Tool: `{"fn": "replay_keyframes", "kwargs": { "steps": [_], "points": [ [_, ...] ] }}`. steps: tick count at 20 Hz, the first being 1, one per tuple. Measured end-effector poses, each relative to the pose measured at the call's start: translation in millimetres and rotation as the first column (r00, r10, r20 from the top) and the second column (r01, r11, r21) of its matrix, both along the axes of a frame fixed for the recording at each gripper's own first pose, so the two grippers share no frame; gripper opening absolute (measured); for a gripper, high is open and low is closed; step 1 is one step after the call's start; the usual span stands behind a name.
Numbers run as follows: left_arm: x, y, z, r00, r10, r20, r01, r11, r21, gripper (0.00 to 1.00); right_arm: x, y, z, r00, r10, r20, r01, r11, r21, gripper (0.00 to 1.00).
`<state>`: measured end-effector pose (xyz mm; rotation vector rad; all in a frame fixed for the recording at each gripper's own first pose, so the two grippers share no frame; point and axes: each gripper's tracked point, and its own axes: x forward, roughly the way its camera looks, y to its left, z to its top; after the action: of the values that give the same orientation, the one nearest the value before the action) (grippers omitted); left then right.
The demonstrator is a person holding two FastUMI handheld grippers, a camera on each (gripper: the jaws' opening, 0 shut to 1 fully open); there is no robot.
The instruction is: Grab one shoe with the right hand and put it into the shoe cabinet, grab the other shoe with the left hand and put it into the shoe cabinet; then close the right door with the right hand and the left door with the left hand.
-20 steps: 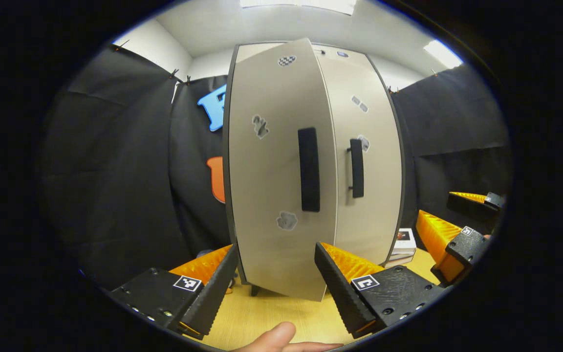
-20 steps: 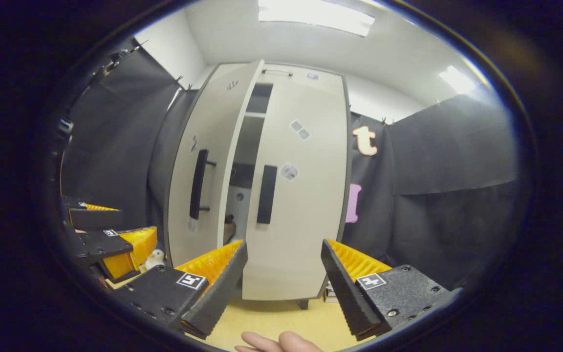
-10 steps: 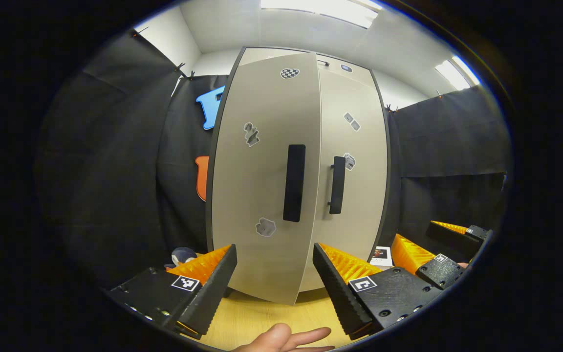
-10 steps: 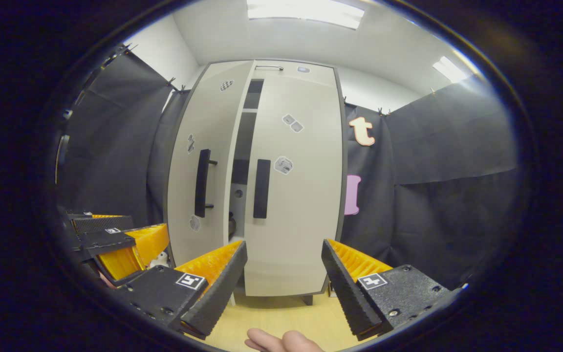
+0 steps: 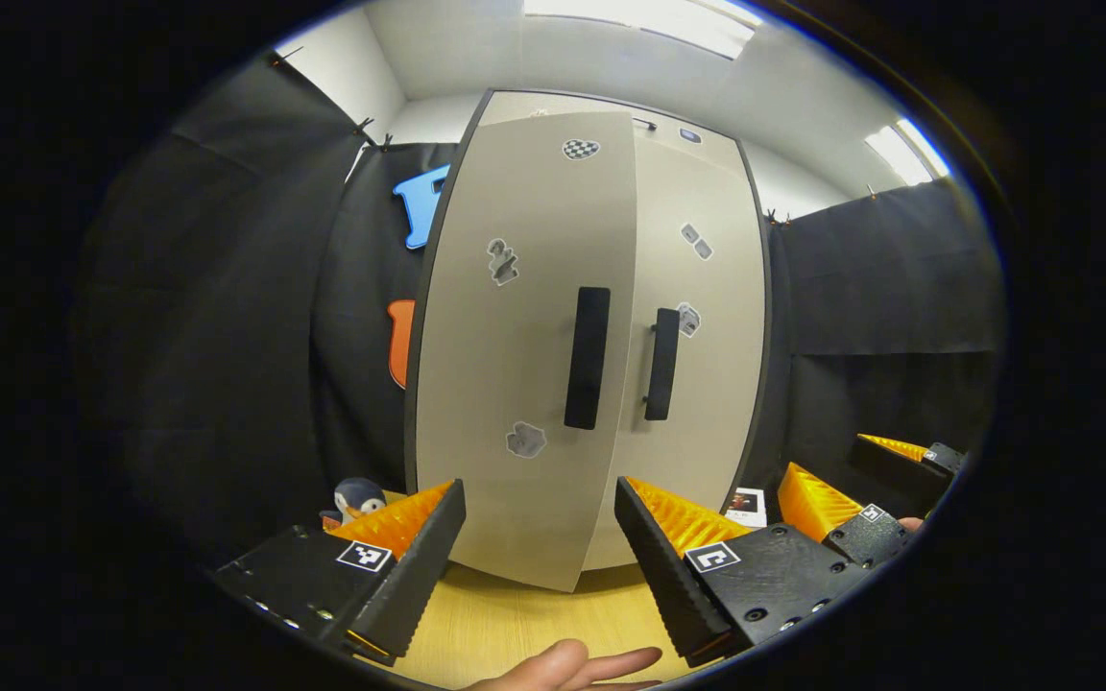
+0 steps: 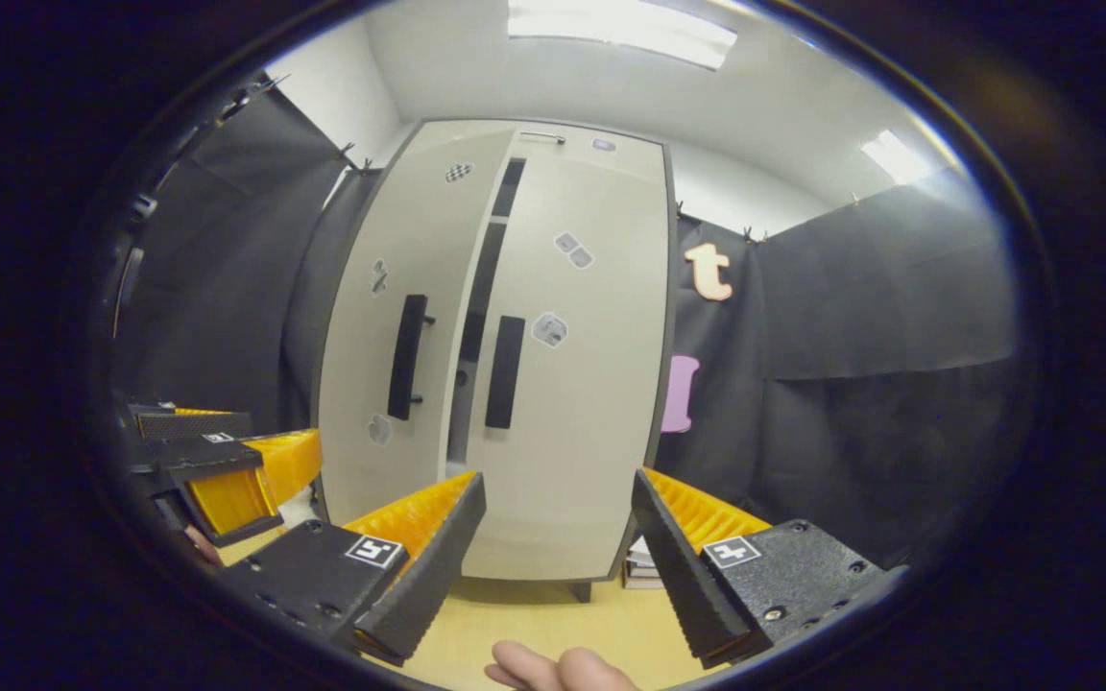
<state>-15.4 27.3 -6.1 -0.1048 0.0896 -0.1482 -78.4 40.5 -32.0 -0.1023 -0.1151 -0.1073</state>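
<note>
The tall beige shoe cabinet (image 5: 524, 240) stands on a wooden floor. Its right door (image 6: 582, 384) lies flat against the frame. Its left door (image 5: 515, 336) stands slightly ajar, and a narrow dark gap (image 6: 478, 317) separates the two doors in the right gripper view. Each door carries a black vertical handle (image 5: 588, 357) (image 5: 661, 363). My left gripper (image 5: 539, 566) is open in front of the left door, touching nothing. My right gripper (image 6: 553, 566) is open before the right door, also apart from it. The doors hide the cabinet's inside.
A penguin toy (image 5: 358, 499) sits on the floor left of the cabinet. A stack of books (image 6: 644, 571) lies at its right foot. The right gripper (image 5: 851, 509) appears low right in the left gripper view, the left gripper (image 6: 217, 461) low left in the right one. Black cloth walls flank the cabinet.
The left door has swung closer to the frame and the gap between the doors has narrowed. Both grippers have backed away a little and stayed open.
</note>
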Motion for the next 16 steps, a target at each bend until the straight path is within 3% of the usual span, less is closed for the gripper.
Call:
{"fn": "replay_keyframes", "kwargs": {
  "steps": [16],
  "points": [
    [2,18,5,0.999,0.037,0.014,-0.038,0.999,0.015,0.95,13,14,-5,0.999,0.017,-0.032,-0.017,1.0,0.0,0.99]
  ]
}}
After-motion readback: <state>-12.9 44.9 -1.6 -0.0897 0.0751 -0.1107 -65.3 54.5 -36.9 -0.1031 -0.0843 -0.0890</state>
